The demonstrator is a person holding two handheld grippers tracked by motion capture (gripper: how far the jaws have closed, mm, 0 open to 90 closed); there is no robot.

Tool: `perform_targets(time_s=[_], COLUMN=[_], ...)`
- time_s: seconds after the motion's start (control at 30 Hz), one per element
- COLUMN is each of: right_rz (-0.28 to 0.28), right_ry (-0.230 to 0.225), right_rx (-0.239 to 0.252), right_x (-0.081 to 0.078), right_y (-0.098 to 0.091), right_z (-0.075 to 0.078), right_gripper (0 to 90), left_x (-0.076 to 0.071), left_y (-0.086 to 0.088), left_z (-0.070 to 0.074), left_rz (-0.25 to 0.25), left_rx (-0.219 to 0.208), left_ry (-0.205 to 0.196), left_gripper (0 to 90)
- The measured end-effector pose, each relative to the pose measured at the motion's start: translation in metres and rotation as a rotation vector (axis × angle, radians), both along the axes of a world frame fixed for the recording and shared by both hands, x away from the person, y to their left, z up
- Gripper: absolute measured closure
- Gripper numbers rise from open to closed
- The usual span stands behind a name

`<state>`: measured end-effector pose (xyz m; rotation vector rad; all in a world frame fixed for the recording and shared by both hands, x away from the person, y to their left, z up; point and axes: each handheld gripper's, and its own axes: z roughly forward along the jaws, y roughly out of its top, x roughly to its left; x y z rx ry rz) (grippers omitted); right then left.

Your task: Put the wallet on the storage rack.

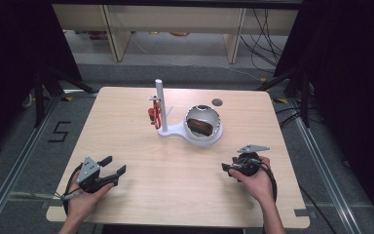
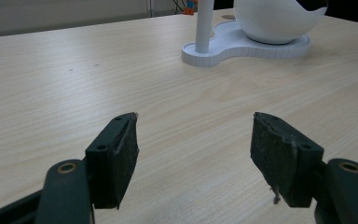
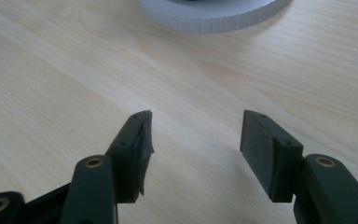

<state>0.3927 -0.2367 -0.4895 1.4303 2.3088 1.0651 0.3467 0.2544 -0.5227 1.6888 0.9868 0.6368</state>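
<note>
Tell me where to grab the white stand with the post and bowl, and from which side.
Grip the upright post of the white stand, partway up. It is slim, round and vertical, so open jaws can likely close across it, unlike the wide bowl. Come from the near left with the left tool: the bowl is to the post's right, and a red item hangs beside it at the far left.

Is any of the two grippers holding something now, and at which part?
Nothing is held. The left gripper and the right gripper are both open above the bare table.
</note>
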Motion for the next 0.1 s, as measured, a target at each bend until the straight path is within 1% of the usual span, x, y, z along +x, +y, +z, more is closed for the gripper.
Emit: perform_targets(time_s=[0.07,0.1], right_rz=[0.025,0.033], right_ry=[-0.013,-0.021], right_rx=[-0.029,-0.026], right_x=[0.0014,0.0024], right_y=[-0.0034,-0.0041], right_z=[0.0008,0.0001], right_gripper=[44.3,44.2], left_x=[0.0010,0.0006], left_y=[-0.0005,-0.0003], left_z=[-0.0005,0.0002], left_rz=[-0.011,-0.005], left_rx=[0.003,0.013], left_ry=[-0.005,0.004], left_gripper=[31.5,31.5])
